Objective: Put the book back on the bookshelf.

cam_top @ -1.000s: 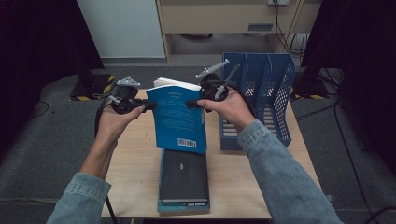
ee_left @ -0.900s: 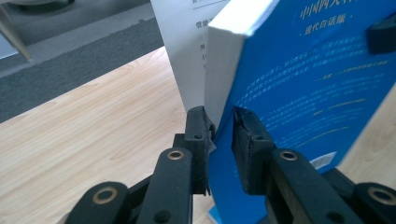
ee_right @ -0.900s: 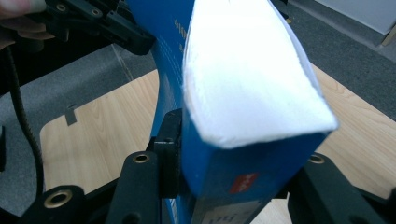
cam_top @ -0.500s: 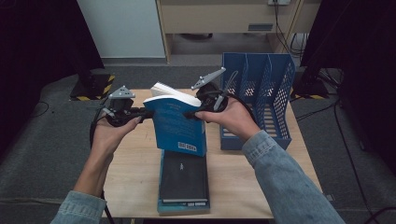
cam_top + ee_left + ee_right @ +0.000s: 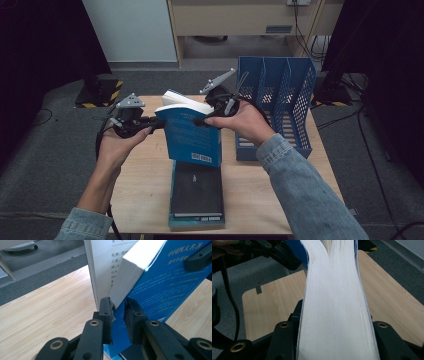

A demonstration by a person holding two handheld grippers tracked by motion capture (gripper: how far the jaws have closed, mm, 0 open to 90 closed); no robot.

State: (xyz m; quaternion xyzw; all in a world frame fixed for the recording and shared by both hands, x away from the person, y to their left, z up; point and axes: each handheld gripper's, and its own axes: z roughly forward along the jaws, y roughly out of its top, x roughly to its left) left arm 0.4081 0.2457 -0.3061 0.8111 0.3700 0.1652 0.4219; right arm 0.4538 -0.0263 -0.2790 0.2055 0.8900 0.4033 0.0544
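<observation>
A blue paperback book (image 5: 192, 132) hangs upright over the wooden table (image 5: 142, 172), held between both grippers. My left gripper (image 5: 150, 122) pinches the book's left edge. In the left gripper view its jaws (image 5: 117, 311) close on the corner of the blue cover (image 5: 160, 285), with the white page block (image 5: 130, 275) just beside them. My right gripper (image 5: 202, 120) clamps the book's right upper side. In the right gripper view the thick page block (image 5: 337, 302) sits between that gripper's jaws (image 5: 337, 322), and the pages fan apart at the top.
Under the held book, a stack of books with a dark-covered one on top (image 5: 197, 192) lies at the table's near edge. A blue slotted file rack (image 5: 280, 100) stands on the right part of the table. Grey floor surrounds the table.
The left gripper has drifted a little left and down, still holding the book. The book has tilted, so more of its white page edge shows at the top.
</observation>
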